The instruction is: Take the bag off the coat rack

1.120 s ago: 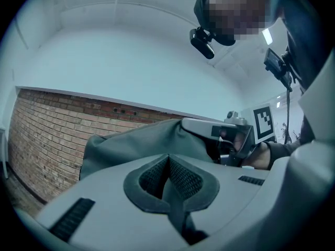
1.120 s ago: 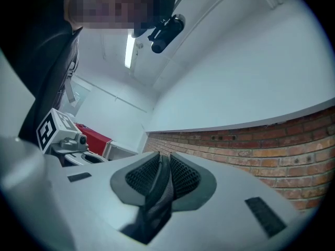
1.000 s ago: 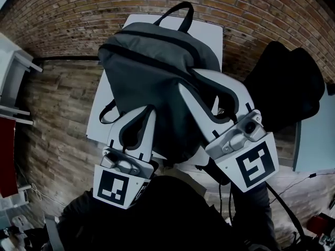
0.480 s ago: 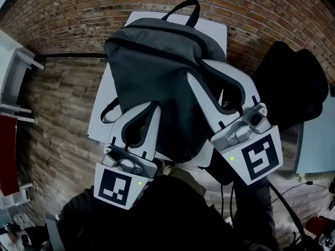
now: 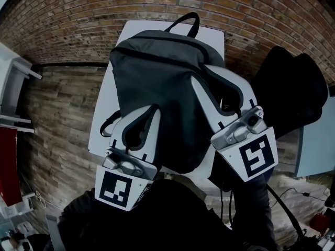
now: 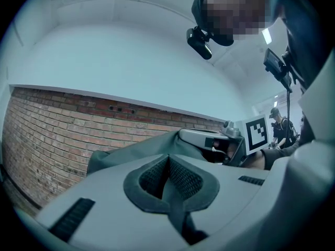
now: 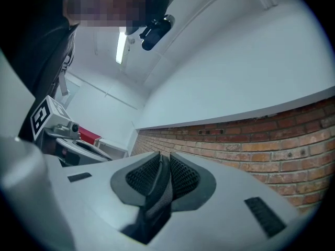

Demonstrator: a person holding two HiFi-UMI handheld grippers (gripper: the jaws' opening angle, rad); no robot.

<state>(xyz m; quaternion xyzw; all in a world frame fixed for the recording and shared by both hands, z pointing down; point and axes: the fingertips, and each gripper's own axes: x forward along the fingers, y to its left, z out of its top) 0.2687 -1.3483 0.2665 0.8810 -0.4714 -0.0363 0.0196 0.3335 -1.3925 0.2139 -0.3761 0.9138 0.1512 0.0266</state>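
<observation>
A dark grey backpack [image 5: 157, 82] with a black top handle [image 5: 188, 22] hangs between both grippers, over a white table [image 5: 212, 35]. My left gripper [image 5: 152, 110] is at the bag's lower left side, shut on a grey strap [image 6: 177, 210] that runs between its pads. My right gripper [image 5: 201, 73] reaches in from the right and is shut on a mesh-backed strap [image 7: 157, 197]. In the left gripper view, bag fabric [image 6: 131, 153] bulges just beyond the jaws. Whether the bag rests on the table is hidden.
A brick wall [image 5: 78, 14] runs behind the table and a wood-plank floor [image 5: 57, 114] lies to the left. A black garment or bag [image 5: 293, 88] hangs at the right. White furniture [image 5: 13, 82] and a red item [image 5: 6, 163] stand at the left edge.
Both grippers and the backpack have shifted a little to the right in the head view, further over the white table. Both grips look the same.
</observation>
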